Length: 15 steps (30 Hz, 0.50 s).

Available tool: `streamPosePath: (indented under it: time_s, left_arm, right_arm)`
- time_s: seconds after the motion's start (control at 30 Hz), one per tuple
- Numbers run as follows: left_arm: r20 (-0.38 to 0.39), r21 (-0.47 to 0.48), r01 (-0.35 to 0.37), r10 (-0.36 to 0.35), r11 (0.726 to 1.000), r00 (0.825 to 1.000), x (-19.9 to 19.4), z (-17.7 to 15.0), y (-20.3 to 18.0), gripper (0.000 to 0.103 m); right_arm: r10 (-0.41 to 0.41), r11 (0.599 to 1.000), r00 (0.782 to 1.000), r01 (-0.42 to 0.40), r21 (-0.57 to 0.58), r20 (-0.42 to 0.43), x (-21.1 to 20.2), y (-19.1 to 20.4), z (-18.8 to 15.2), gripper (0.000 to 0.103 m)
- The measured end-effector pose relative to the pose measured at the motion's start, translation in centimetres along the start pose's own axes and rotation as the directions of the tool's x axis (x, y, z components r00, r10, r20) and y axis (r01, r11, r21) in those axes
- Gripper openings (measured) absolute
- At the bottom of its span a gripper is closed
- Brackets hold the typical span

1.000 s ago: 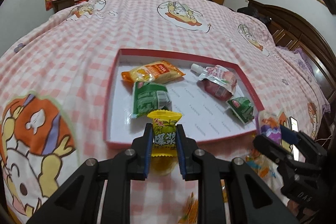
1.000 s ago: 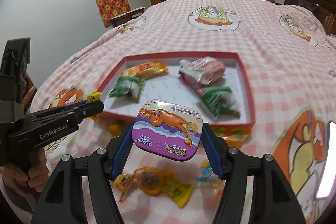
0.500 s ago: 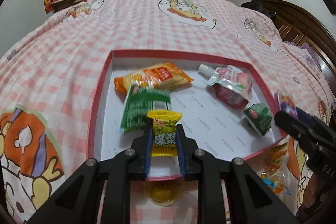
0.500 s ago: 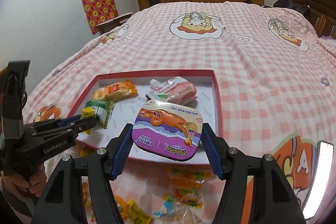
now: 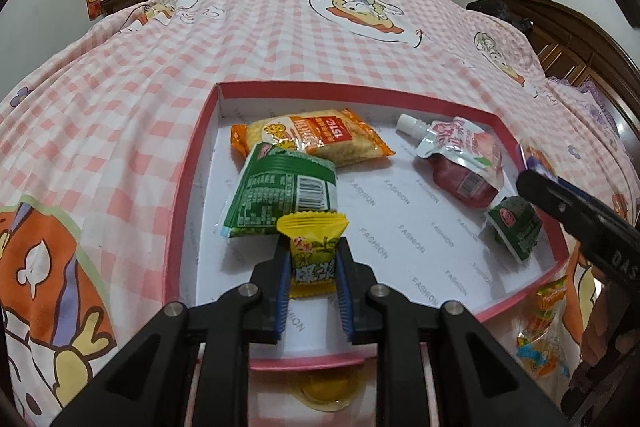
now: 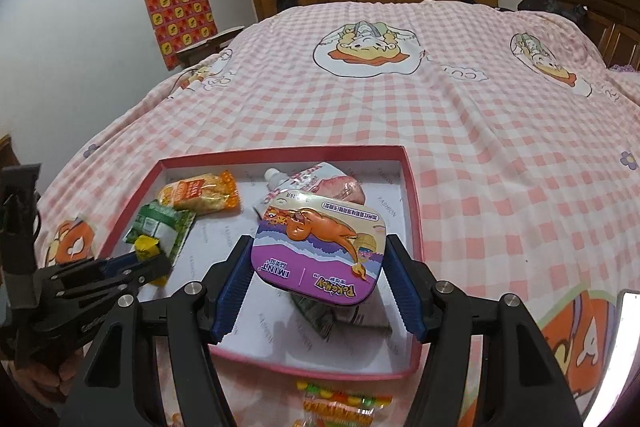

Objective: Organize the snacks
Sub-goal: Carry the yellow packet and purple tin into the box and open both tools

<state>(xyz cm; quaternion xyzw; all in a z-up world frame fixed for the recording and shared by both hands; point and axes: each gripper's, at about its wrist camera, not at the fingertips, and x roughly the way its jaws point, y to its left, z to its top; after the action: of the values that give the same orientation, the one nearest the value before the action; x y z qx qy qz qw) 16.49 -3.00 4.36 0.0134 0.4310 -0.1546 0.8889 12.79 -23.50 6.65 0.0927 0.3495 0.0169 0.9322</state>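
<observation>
Left gripper (image 5: 313, 269) clamped on the yellow candy (image 5: 313, 251), right gripper (image 6: 318, 277) clamped on the mint tin (image 6: 320, 259), both over the red tray (image 6: 416, 223), ready to drop.

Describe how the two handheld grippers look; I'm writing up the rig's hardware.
Both are matte black with angular linkage arms, silver pivot screws and ribbed blue pads. The left gripper carries faint grey lettering in the right wrist view; the right gripper shows raised "DAS" in the left wrist view. No cables visible.
</observation>
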Motion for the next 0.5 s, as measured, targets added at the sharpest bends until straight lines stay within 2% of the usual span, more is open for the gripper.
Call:
streamPosePath:
  time_s: [0.37,0.5]
  left_arm:
    - [0.007,0.007,-0.011,0.011,1.000,1.000,0.1,0.0,0.2,0.021]
    - [0.007,0.014,-0.015,0.015,1.000,1.000,0.1,-0.1,0.1,0.021]
  right_arm:
    - [-0.019,1.000,1.000,0.019,-0.005,-0.016,2.8,-0.7,1.0,0.065]
    - [-0.002,1.000,1.000,0.002,0.015,-0.023,3.7,-1.2,1.0,0.065]
